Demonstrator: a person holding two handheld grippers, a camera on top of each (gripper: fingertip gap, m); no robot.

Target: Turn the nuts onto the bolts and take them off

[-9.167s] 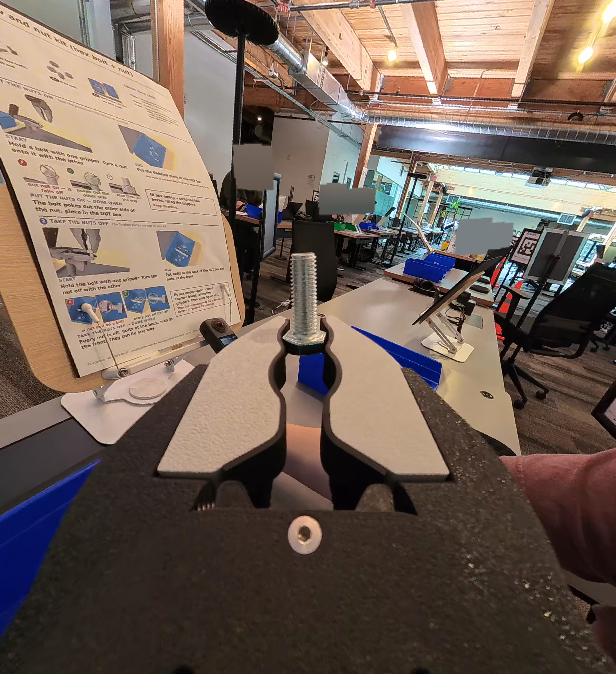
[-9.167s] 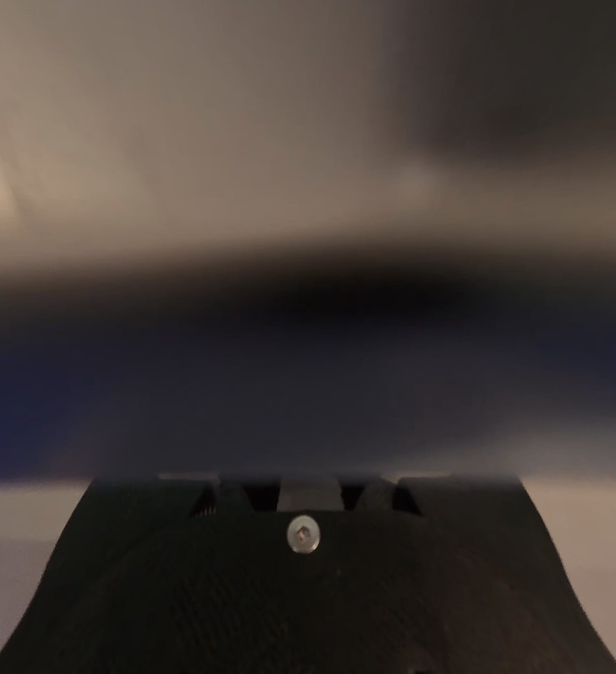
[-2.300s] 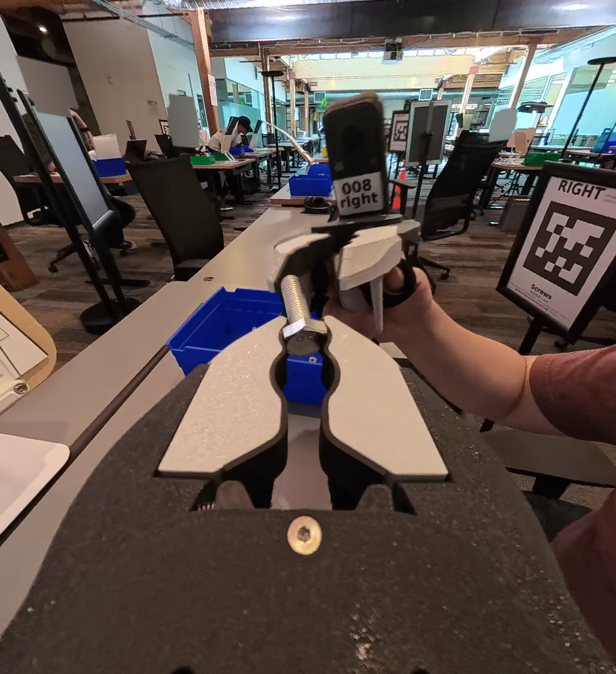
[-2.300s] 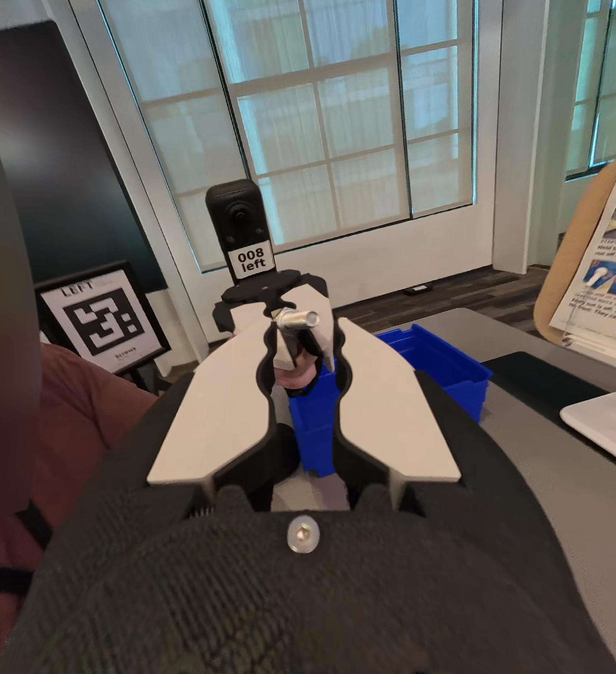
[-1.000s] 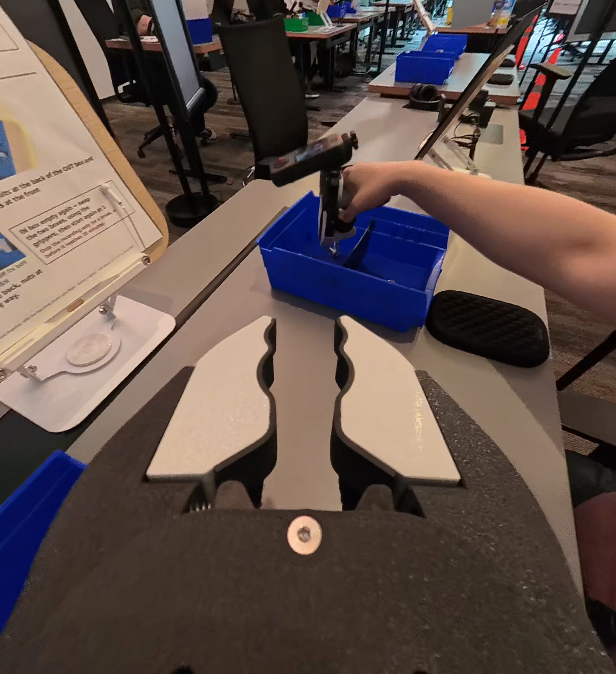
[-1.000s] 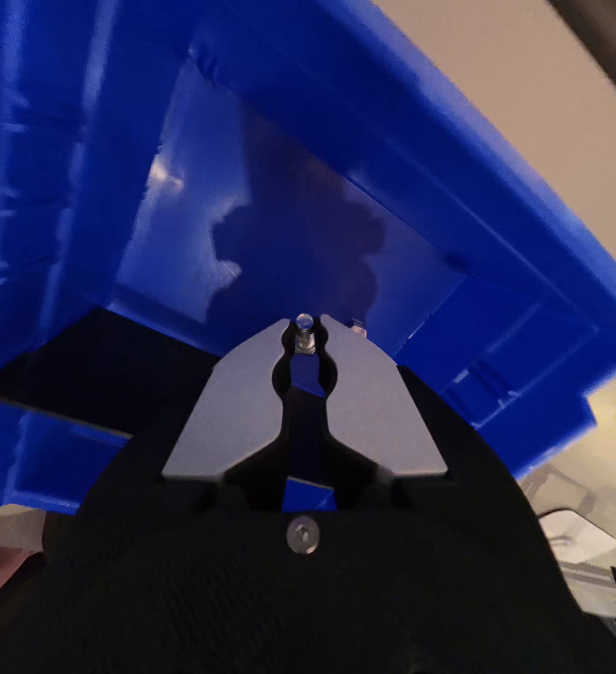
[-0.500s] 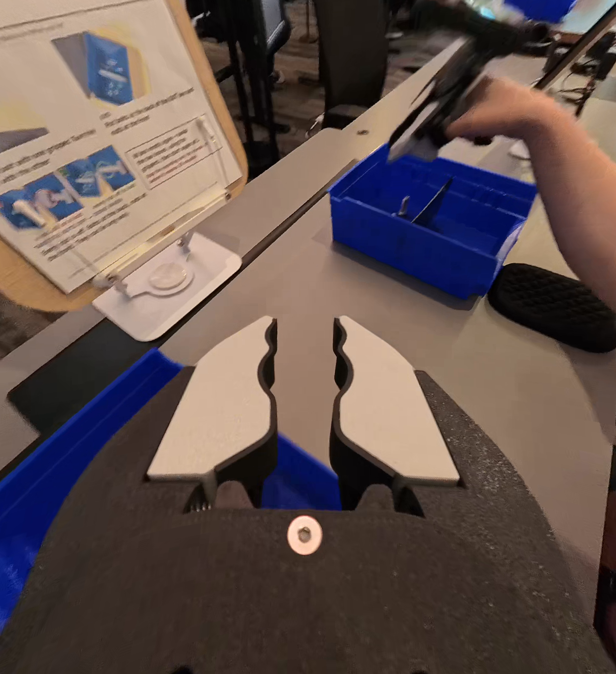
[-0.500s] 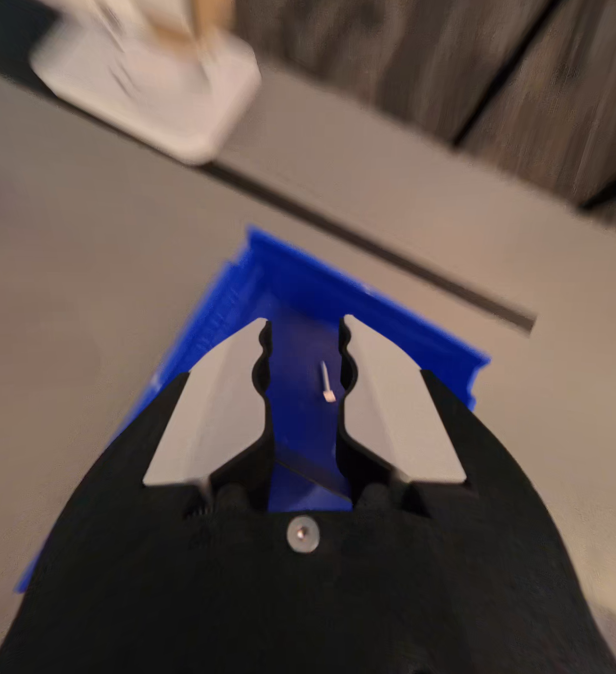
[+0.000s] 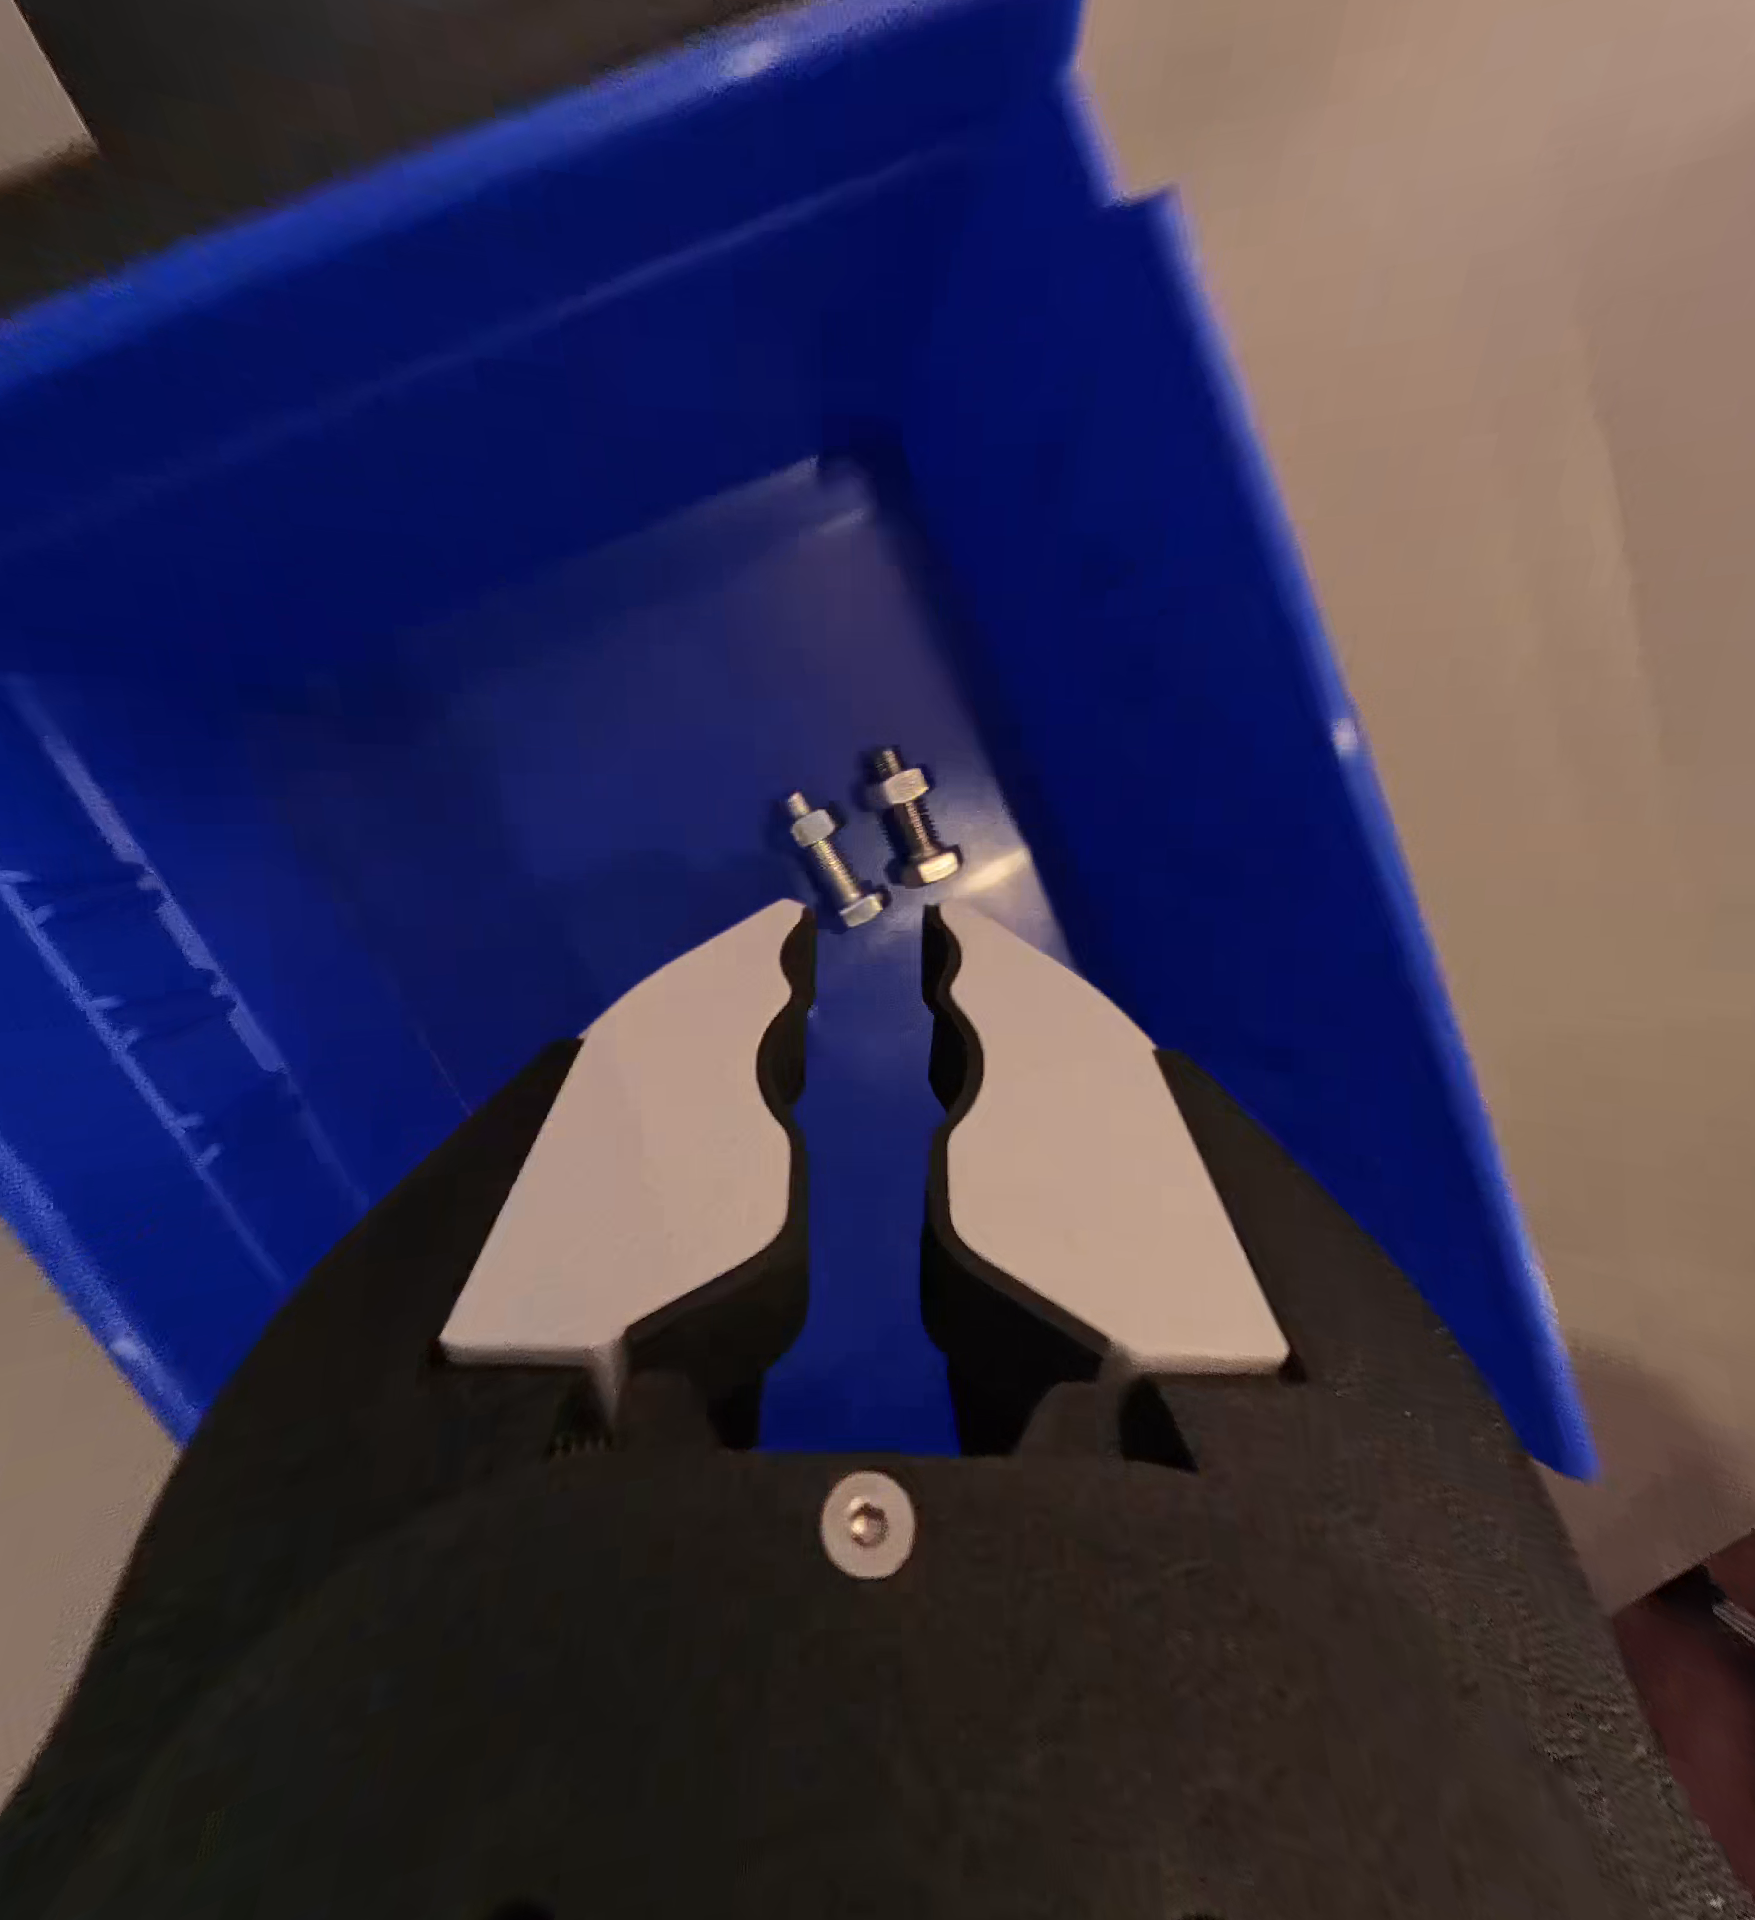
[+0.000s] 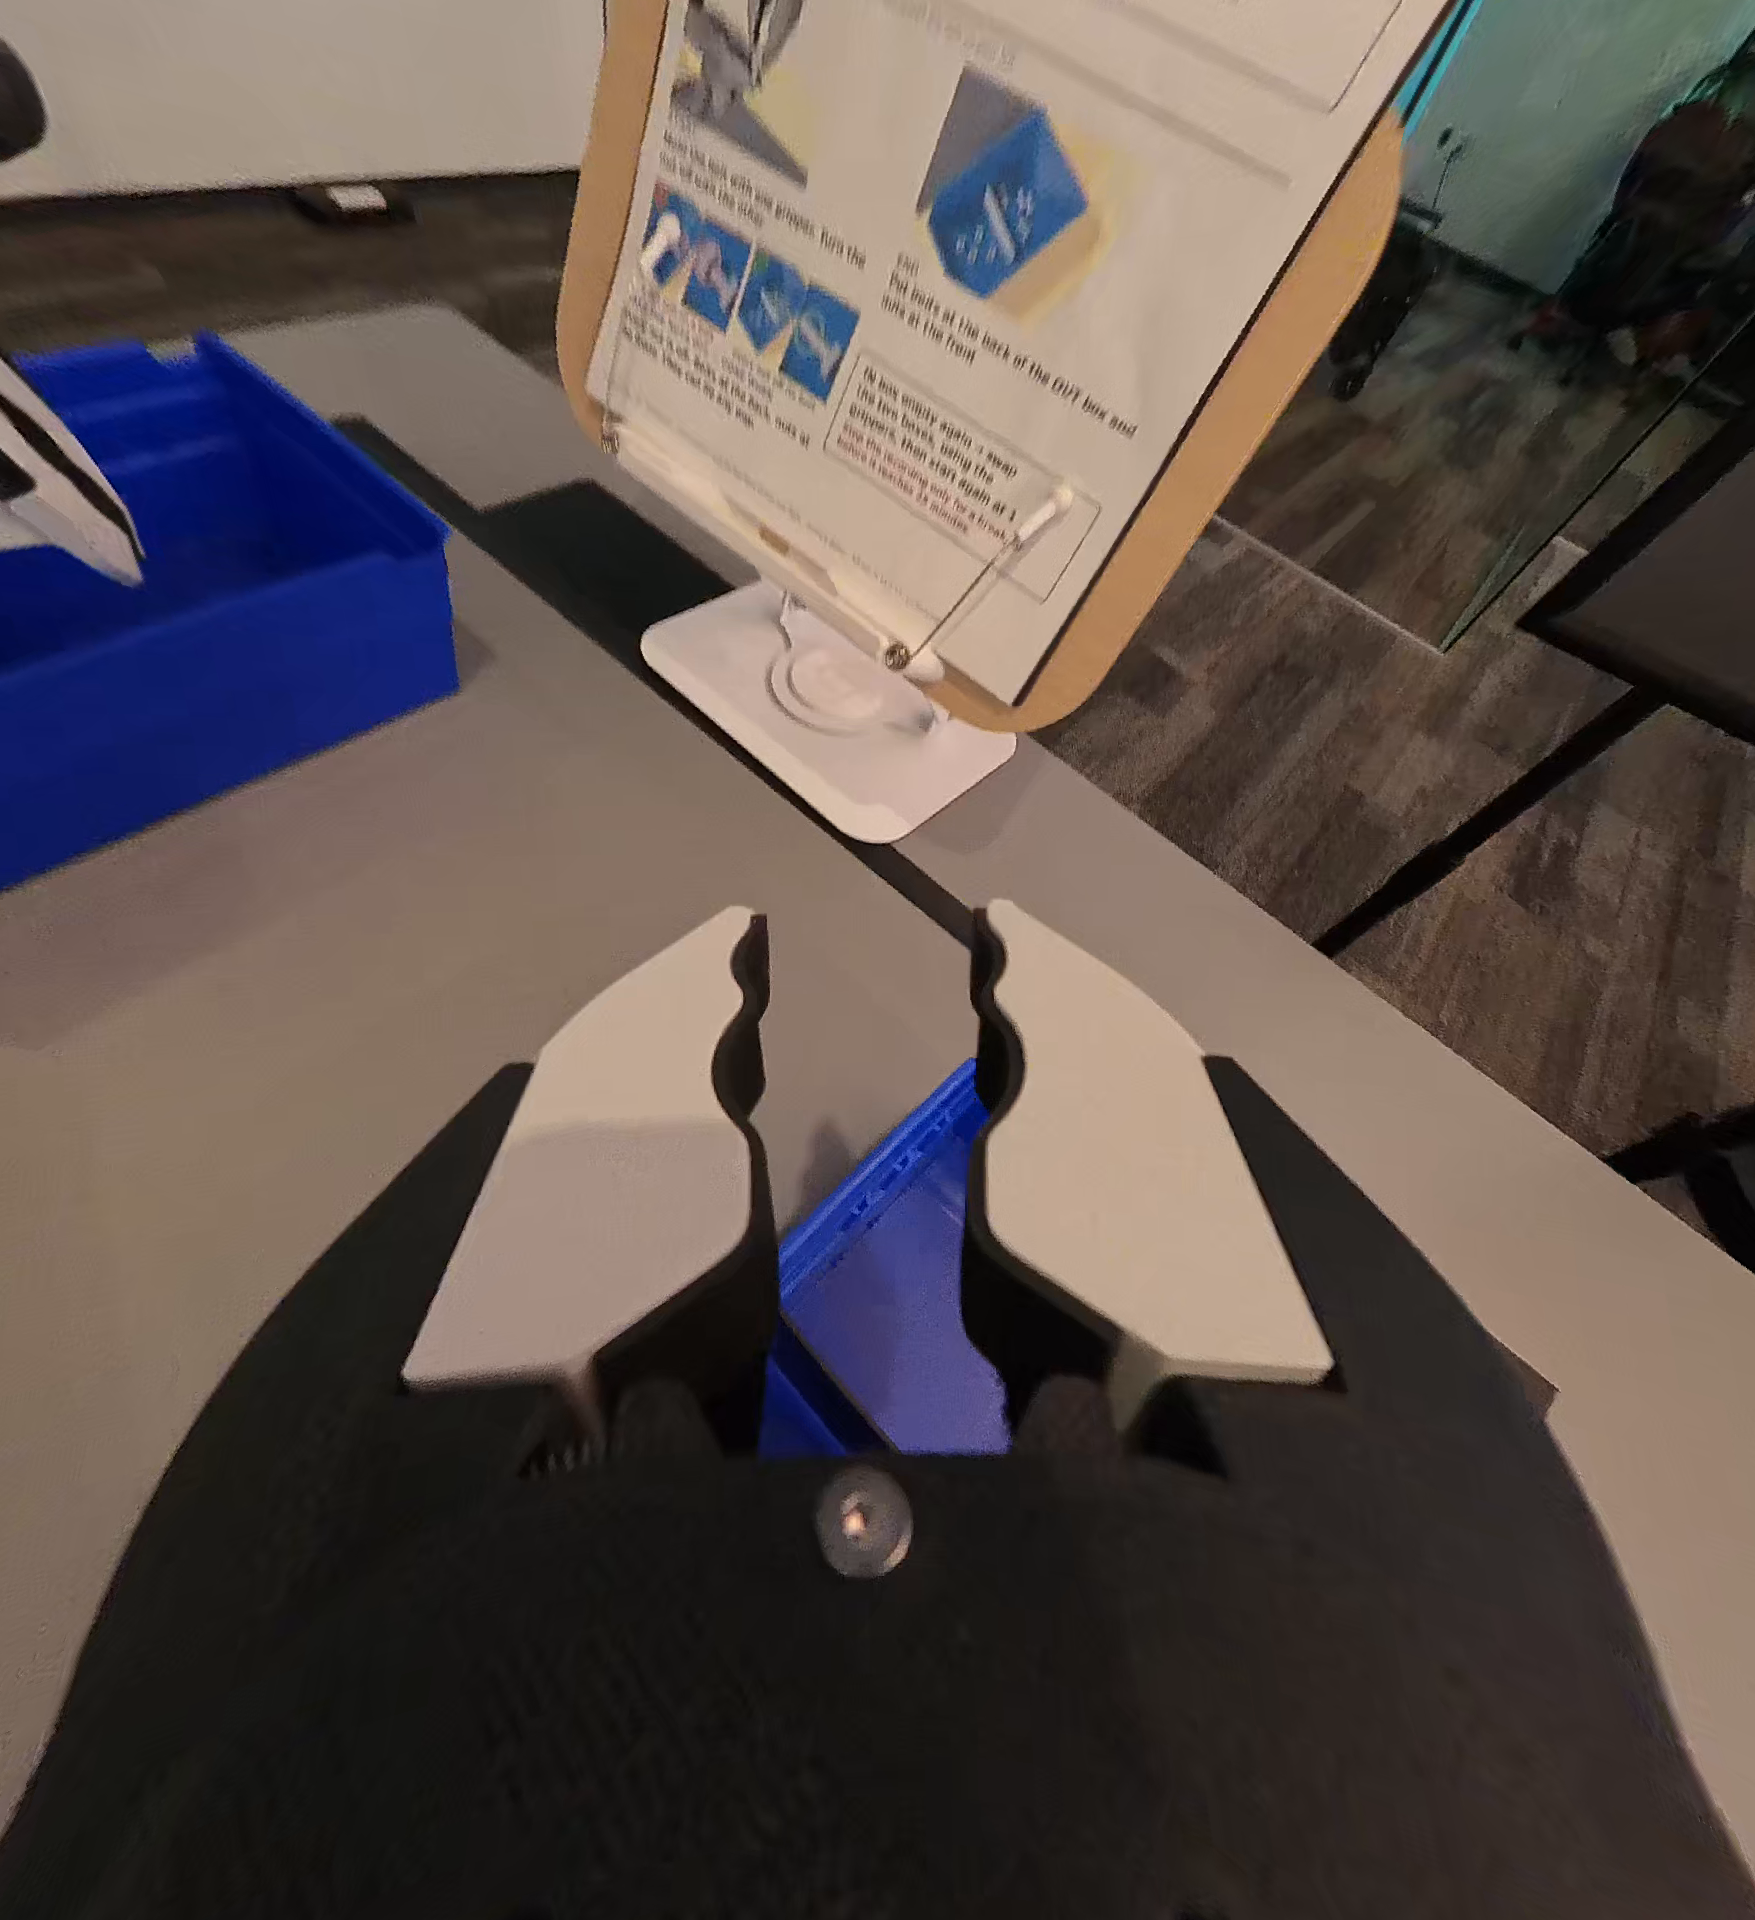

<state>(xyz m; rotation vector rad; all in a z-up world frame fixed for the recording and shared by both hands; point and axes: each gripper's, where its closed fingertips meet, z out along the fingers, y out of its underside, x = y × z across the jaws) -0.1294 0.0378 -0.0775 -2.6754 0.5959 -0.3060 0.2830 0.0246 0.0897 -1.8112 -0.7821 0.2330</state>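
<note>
In the left wrist view two steel bolts, each with a nut threaded on, lie side by side on the floor of a blue bin [image 9: 437, 499]: the left bolt [image 9: 833, 860] and the right bolt [image 9: 909, 819]. My left gripper [image 9: 862, 910] is open and empty, its tips just short of the bolt heads. In the right wrist view my right gripper [image 10: 868, 920] is open and empty above the grey table [image 10: 333, 987], with a corner of a second blue bin [image 10: 883, 1278] below it. The left gripper's fingers [image 10: 31, 468] show over the first bin [image 10: 177, 644].
An instruction board [image 10: 956, 312] on a white stand base [image 10: 831, 727] stands at the table's far edge. A black strip [image 10: 582, 561] runs along the table. Beyond the edge is wood-pattern floor [image 10: 1424, 727]. It is some 7 cm from my left tips to the left bolt [image 9: 833, 860].
The right gripper let go of a bolt in its bin, opened and lifted up and away. The left gripper swung down into the other bin, toward the two bolts.
</note>
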